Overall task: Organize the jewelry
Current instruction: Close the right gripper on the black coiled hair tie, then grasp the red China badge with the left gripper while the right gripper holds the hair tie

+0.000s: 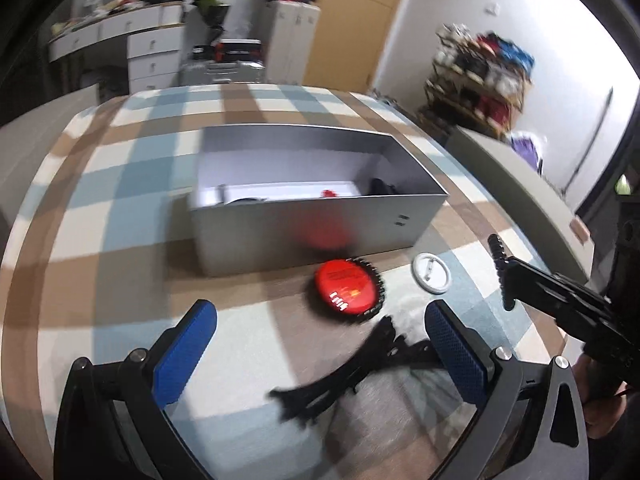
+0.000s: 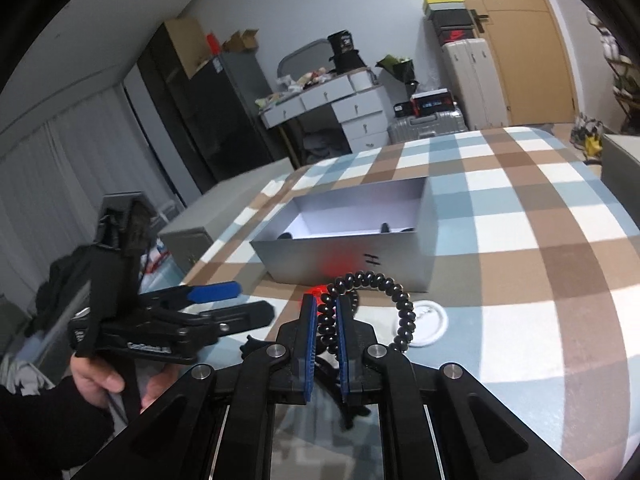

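Left wrist view: the left hand-held gripper (image 1: 320,354), jaws apart, hangs over a black hair clip (image 1: 344,372) on the checked counter (image 1: 120,200). A red badge (image 1: 347,290) and white disc (image 1: 431,273) lie before the grey box (image 1: 304,236).

Right wrist view: the right hand-held gripper (image 2: 323,316) is clamped on a black coiled hair tie (image 2: 370,282), held above the counter just in front of the box.
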